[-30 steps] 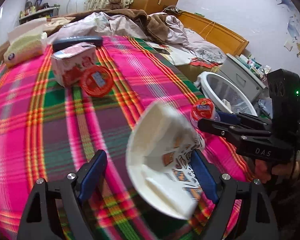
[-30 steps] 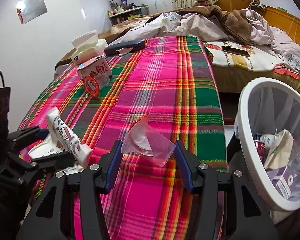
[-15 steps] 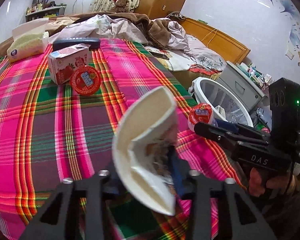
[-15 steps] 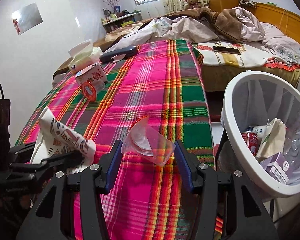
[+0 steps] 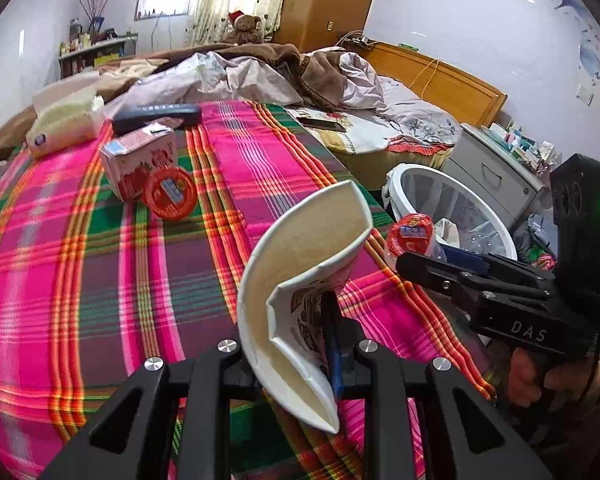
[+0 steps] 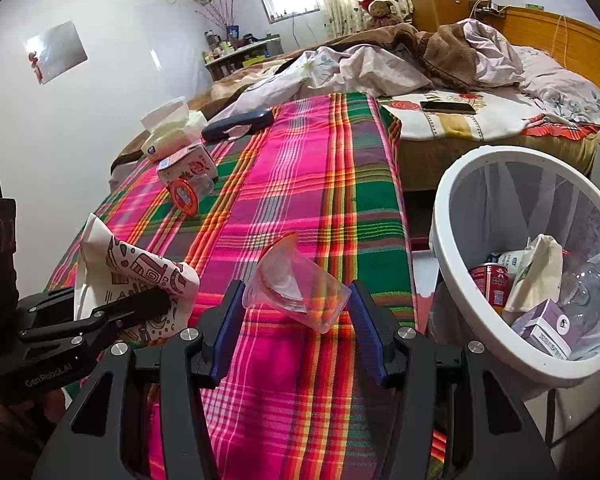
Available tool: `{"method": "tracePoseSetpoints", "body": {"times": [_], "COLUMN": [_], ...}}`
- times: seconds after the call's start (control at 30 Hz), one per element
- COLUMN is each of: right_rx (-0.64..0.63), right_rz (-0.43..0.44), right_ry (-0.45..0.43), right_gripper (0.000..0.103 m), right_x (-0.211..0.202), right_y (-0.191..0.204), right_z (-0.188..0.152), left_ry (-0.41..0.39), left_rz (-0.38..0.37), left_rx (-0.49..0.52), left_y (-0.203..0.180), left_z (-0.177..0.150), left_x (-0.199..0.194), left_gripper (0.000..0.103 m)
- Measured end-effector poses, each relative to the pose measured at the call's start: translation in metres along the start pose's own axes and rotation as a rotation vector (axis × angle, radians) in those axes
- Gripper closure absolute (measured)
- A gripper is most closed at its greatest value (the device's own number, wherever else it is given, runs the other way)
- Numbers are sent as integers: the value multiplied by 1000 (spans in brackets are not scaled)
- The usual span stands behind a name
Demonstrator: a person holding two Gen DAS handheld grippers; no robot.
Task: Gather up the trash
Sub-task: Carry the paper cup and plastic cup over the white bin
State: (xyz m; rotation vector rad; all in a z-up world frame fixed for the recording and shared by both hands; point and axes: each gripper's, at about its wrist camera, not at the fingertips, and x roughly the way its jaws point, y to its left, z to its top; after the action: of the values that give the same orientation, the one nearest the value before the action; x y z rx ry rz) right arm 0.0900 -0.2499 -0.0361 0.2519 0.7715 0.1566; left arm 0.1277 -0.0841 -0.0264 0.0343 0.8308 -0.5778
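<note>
Nearest to us, our left gripper has just been closing and now pinches the crushed paper cup flat between its pads, the cup's open mouth folded and lifted clear of the plaid blanket. Our right gripper clamps the clear plastic cup on its side, its blue pads pressing the wall at either end, above the near right part of the blanket close to its right edge.

Just beyond that edge stands the white trash bin, already holding a red can, a carton and crumpled paper. We judge the step in hand to be carrying both cups over to it. To do this well we keep both grips firm, since the paper cup is only caught by a fold, swing each cup fully past the bin's rim before letting go, and release one at a time so the grippers do not knock together over the opening.

Farther back, near the blanket's far left corner, a pink milk carton and a red-lidded cup lie touching each other, with a tissue pack and a dark case at the far edge.
</note>
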Motion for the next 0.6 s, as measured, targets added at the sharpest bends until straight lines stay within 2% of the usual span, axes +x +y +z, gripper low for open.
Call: {"method": "tracePoseSetpoints", "body": {"times": [0.3, 0.6], "right_rx": [5, 16], "right_rz": [-7, -75], "right_ry": [-52, -121], "right_gripper": [49, 49], "right_x": [-18, -47], "right_y": [-4, -23], "right_z": [7, 19], "left_ry": [-42, -89], "left_rz": [22, 12], "left_rx": [31, 72], "left_y": [-15, -40], "left_z": [10, 32], "left_x": [-15, -21], "left_gripper": [78, 78]}}
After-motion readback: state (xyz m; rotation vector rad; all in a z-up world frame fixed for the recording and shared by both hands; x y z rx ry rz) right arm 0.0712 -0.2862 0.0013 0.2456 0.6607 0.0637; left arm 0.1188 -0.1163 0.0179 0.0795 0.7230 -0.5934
